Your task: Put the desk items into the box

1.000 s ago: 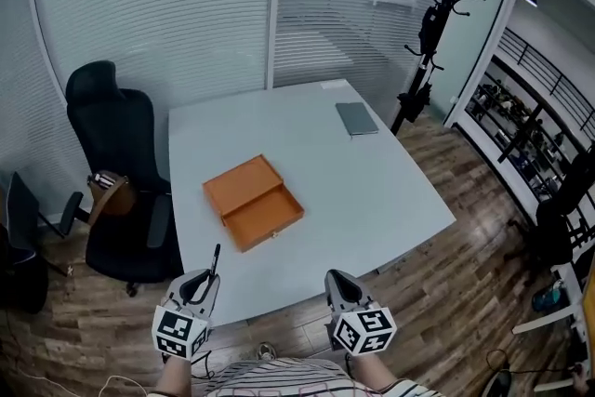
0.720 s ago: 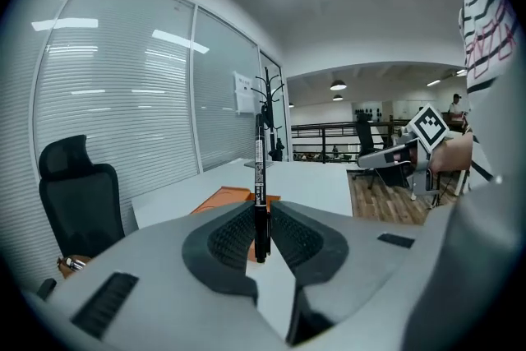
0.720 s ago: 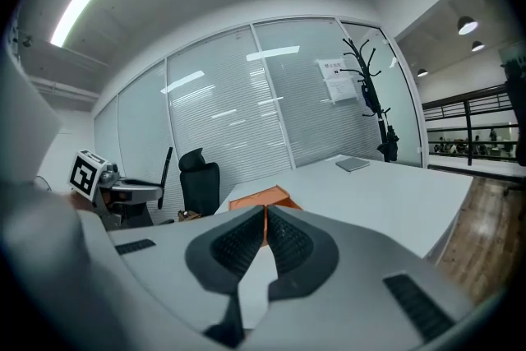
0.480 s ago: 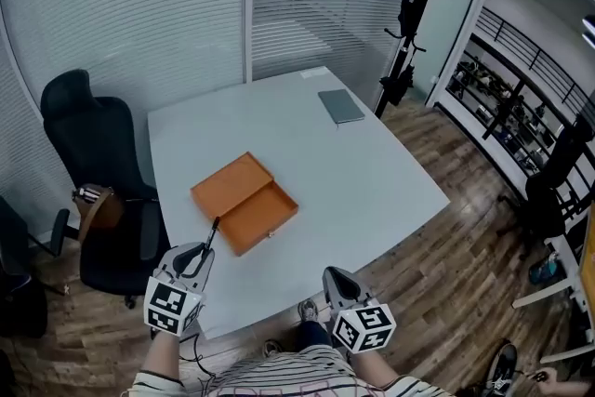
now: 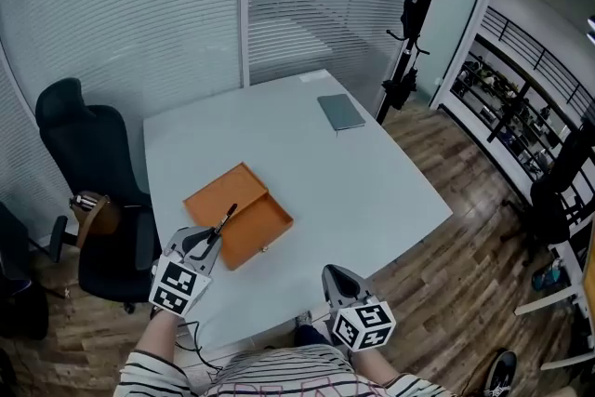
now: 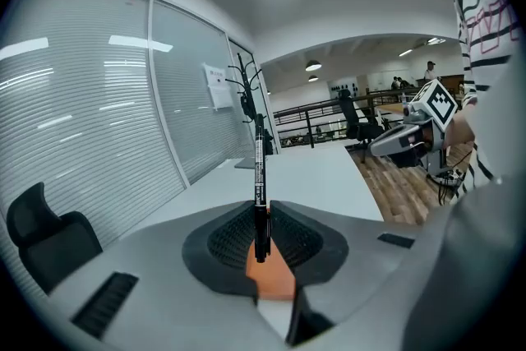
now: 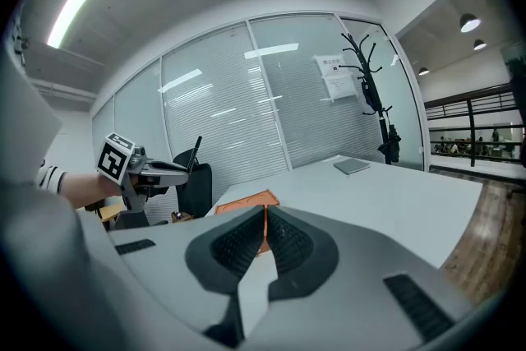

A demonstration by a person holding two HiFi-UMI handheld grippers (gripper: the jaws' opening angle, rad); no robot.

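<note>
An open orange box (image 5: 244,211) lies on the white table (image 5: 372,181), lid part toward the far left, tray part nearer. My left gripper (image 5: 206,243) hovers at the box's near left corner, shut on a black pen (image 5: 224,222) whose tip points up and forward over the box. In the left gripper view the pen (image 6: 260,168) stands upright between the jaws, with the orange box (image 6: 269,279) below them. My right gripper (image 5: 337,275) hangs off the table's near edge, shut, with nothing in it. The right gripper view shows the box (image 7: 245,202) ahead and the left gripper (image 7: 161,168) at left.
A grey flat notebook (image 5: 341,112) lies at the table's far right side. A black office chair (image 5: 84,153) stands left of the table, with a brown bag (image 5: 93,211) beside it. A coat stand (image 5: 409,9) rises past the far right corner. Glass walls with blinds stand behind.
My left gripper has carried the pen forward and to the right, from off the table's edge to the box's near corner. The right gripper has hardly moved.
</note>
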